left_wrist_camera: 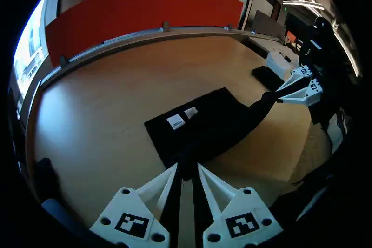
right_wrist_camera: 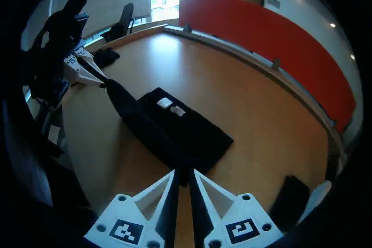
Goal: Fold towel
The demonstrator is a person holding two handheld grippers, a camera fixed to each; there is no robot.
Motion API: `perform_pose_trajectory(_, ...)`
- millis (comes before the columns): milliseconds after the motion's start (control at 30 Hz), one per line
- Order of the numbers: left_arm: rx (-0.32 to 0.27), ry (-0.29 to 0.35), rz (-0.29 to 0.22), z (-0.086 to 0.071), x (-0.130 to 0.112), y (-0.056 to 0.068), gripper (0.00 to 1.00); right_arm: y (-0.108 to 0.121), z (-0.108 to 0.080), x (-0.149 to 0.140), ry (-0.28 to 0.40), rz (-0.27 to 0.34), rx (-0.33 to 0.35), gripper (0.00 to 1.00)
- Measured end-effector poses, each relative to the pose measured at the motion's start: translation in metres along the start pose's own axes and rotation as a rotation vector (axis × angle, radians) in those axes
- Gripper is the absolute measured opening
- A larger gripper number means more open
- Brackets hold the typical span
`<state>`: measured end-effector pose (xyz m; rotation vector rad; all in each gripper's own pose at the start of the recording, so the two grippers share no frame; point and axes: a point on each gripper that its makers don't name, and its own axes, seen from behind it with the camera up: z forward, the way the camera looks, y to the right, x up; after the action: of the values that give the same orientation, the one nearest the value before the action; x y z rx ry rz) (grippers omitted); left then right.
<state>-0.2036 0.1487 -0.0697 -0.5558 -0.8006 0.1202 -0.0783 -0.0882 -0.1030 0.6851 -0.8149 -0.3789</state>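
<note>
In the left gripper view, the left gripper [left_wrist_camera: 187, 170] is seen low in the middle. Its jaws are drawn almost together, and a corner of the black towel [left_wrist_camera: 209, 117] is pinched between them. From that corner a raised edge of cloth is stretched up and to the right, to the right gripper [left_wrist_camera: 280, 95], whose tips are closed on the far corner. The rest of the towel is laid flat on the wooden table [left_wrist_camera: 102, 108], with 2 white tags [left_wrist_camera: 176, 121] showing on top. A red partition [left_wrist_camera: 139, 10] is set along the table's far side.

In the right gripper view, the right gripper [right_wrist_camera: 184, 173] is seen with its jaws nearly shut on its own corner of the towel [right_wrist_camera: 190, 134]. The lifted edge is drawn away up-left to the left gripper [right_wrist_camera: 103, 83], which is clamped on the other end. The 2 tags [right_wrist_camera: 164, 103] are seen on the flat part, and the table [right_wrist_camera: 260, 108] lies beyond it.

The held edge is judged to be the towel's long axis, spanned by the 2 grippers, 1 at each end. The flat cloth lies ahead of both, towards the partition, so the edge would probably be carried forward over it.
</note>
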Motion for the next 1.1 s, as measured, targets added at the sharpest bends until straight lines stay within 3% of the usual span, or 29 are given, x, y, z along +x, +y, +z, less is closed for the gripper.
perform_pose_trajectory(367, 0.02, -0.022, 0.034, 0.04, 0.012, -0.023, 0.14, 0.027, 0.032, 0.005, -0.018, 0.036, -0.001, 0.14)
perform_pose_trajectory(767, 0.022, -0.059, 0.031, 0.065, 0.0, -0.027, 0.15, 0.037, 0.054, -0.007, -0.063, 0.043, 0.018, 0.15)
perform_pose_trajectory(1100, 0.068, -0.075, 0.043, 0.088, -0.003, -0.041, 0.17, 0.045, 0.076, -0.01, -0.071, 0.065, 0.008, 0.15)
